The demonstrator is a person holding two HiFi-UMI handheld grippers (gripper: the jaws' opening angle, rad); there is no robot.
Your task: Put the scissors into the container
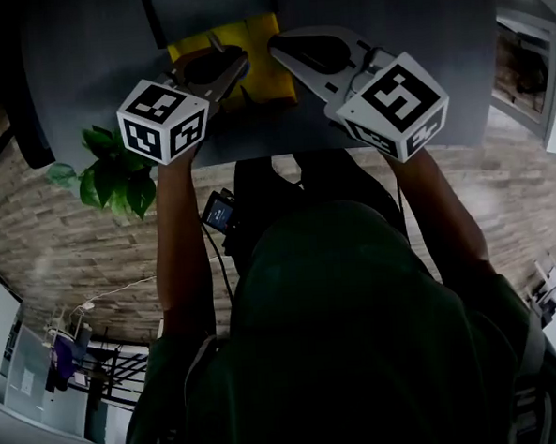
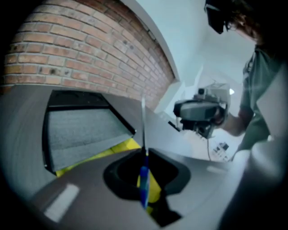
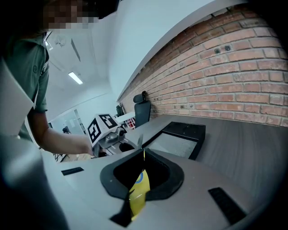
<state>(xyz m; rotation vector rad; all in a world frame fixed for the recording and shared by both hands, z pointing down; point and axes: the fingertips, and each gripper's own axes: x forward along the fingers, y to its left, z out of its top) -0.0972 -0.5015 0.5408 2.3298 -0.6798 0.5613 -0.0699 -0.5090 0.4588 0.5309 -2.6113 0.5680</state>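
Running behind everything is one brick wall (image 2: 90,45), and below it one long grey counter (image 1: 435,28). One person leans over the counter with both forearms stretched out. On the counter lies one container (image 2: 81,96), a shallow dark-rimmed tray with a grey inside, and I see nothing in it. One green plant (image 1: 115,175) shows past the counter edge on the left.

There are two grippers, each with one marker cube, side by side but apart, just before the near edge of the container. One yellow patch (image 1: 259,67) shows between them against that edge.

The left gripper (image 2: 144,152) has its fingers closed on the one pair of scissors (image 2: 143,179). The blue handle sits inside the fingers and the thin blade stands up past their tips, beside the container's corner and not inside it.

The right gripper (image 3: 144,152) has its fingers closed on one yellow piece (image 3: 138,193) with a blue ring on it. Whether this piece is the same thing as the yellow patch, I cannot tell.
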